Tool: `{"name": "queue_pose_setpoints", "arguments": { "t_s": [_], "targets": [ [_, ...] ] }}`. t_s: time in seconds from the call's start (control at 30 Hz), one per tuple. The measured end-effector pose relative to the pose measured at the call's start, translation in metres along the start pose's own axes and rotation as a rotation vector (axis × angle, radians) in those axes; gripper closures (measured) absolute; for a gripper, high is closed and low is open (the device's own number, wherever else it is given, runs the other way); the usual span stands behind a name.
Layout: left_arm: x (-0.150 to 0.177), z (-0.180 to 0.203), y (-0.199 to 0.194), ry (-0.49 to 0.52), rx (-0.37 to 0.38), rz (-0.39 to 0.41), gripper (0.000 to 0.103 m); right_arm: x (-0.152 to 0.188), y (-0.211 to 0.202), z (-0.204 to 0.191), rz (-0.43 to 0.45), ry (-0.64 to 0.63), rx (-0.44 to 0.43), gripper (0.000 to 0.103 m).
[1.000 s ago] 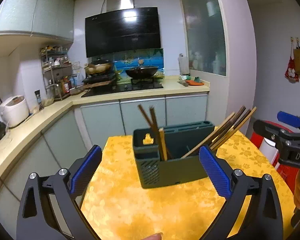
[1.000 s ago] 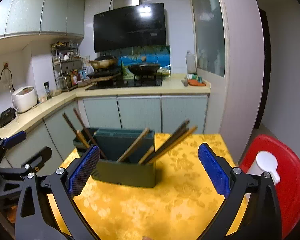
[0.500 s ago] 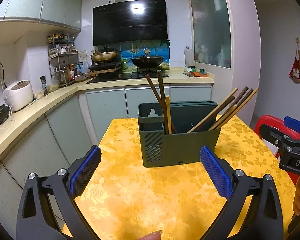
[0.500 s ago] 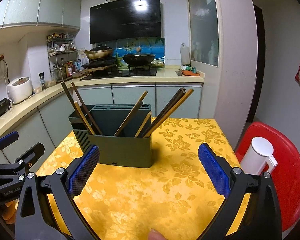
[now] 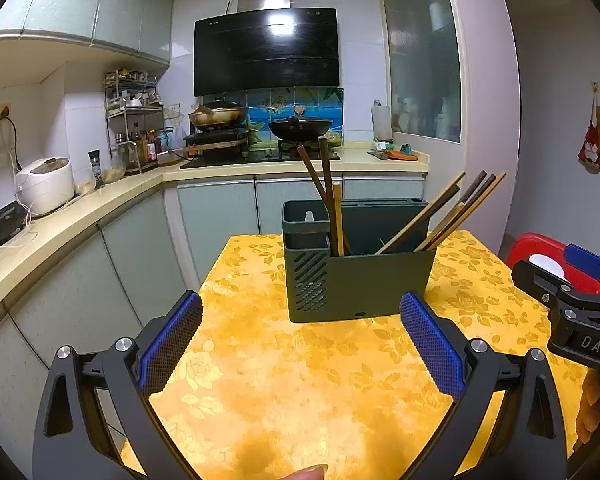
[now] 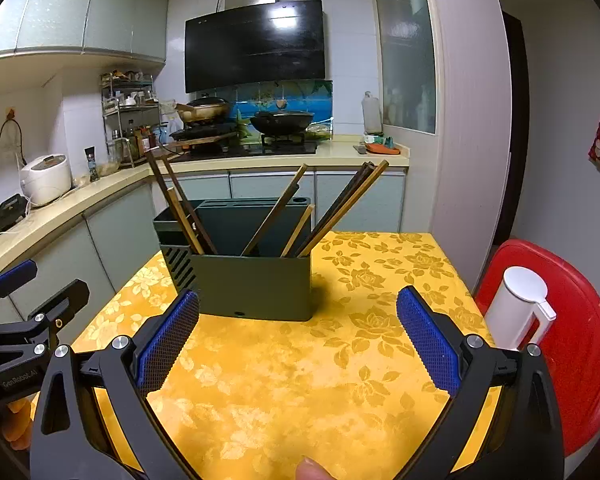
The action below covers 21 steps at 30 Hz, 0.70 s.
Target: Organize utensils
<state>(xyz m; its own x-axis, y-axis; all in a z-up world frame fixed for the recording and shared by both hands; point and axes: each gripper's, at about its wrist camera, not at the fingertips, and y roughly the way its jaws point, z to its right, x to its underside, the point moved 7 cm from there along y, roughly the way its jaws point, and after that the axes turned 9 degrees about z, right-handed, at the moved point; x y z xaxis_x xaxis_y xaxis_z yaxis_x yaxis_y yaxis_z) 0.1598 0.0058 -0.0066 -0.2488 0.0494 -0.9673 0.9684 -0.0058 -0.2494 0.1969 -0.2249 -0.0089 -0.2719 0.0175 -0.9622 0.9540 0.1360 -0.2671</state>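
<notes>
A dark green utensil holder point(image 5: 360, 276) point(image 6: 244, 284) stands on the yellow flowered tablecloth point(image 5: 300, 392) point(image 6: 300, 392). Several wooden chopsticks point(image 5: 328, 196) point(image 6: 180, 204) lean in its left compartment, and more chopsticks point(image 5: 452, 212) point(image 6: 340, 208) lean to the right from its main compartment. My left gripper point(image 5: 300, 344) hangs open short of the holder, with nothing between its blue pads. My right gripper point(image 6: 298, 340) is also open and empty, equally short of the holder. Each gripper shows at the edge of the other's view.
A red chair point(image 6: 580, 340) with a white jug point(image 6: 516, 308) on it stands at the table's right. Kitchen counters point(image 5: 80, 216) with a rice cooker point(image 5: 46, 184) run along the left, and a stove with woks point(image 5: 300, 128) lies behind. A fingertip point(image 5: 308, 472) shows at the bottom edge.
Both grippers have dropped lower and drawn back a little, so the holder now sits higher and more level in both views. Both stay open and empty.
</notes>
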Motion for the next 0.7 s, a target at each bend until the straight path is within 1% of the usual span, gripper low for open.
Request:
{"name": "queue_pose_setpoints", "arguments": {
  "t_s": [0.27,0.5,0.7],
  "targets": [
    [0.01,0.001,-0.011,-0.002,0.002,-0.001,0.007,0.011,-0.015,-0.007,0.018,-0.03,0.014,0.007],
    [0.009,-0.003,-0.021,-0.013,-0.004,0.023,0.007,0.01,-0.022,-0.007,0.033,-0.014,0.009,0.007],
    [0.009,-0.001,-0.027,-0.003,-0.004,0.04,0.007,0.01,-0.025,-0.009,0.043,-0.012,0.001,0.007]
  ]
}}
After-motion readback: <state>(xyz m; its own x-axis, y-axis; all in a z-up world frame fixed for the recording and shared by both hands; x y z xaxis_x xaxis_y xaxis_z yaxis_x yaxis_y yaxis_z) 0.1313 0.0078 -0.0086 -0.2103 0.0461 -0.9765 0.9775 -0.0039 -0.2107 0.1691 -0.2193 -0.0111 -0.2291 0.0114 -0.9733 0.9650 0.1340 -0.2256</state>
